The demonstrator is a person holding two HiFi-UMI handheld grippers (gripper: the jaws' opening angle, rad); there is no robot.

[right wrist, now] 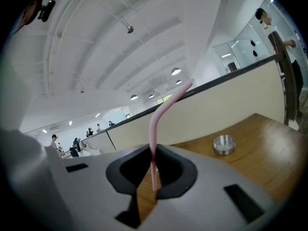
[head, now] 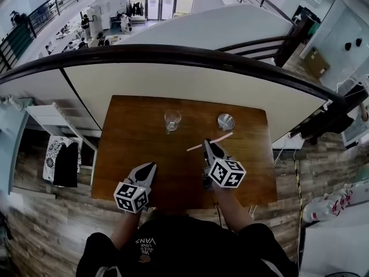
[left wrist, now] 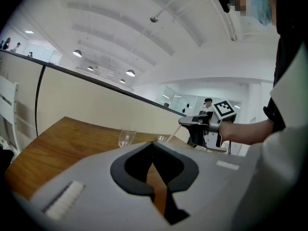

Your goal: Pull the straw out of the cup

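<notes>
A clear glass cup [head: 172, 120] stands empty at the back middle of the wooden table [head: 127, 154]; it also shows in the left gripper view [left wrist: 126, 136]. My right gripper [head: 208, 146] is shut on the pink straw [head: 210, 141], which sticks out both sides of the jaws above the table, right of the cup. In the right gripper view the straw [right wrist: 159, 119] rises from the closed jaws [right wrist: 153, 154] and bends to the right. My left gripper [head: 151, 168] is shut with nothing in it, near the front of the table; its jaws [left wrist: 154, 145] meet.
A small round metal dish [head: 225, 121] sits at the back right of the table, also in the right gripper view [right wrist: 224, 145]. A curved railing wall [head: 173, 56] runs behind the table. A white rack [head: 55, 126] stands to the left.
</notes>
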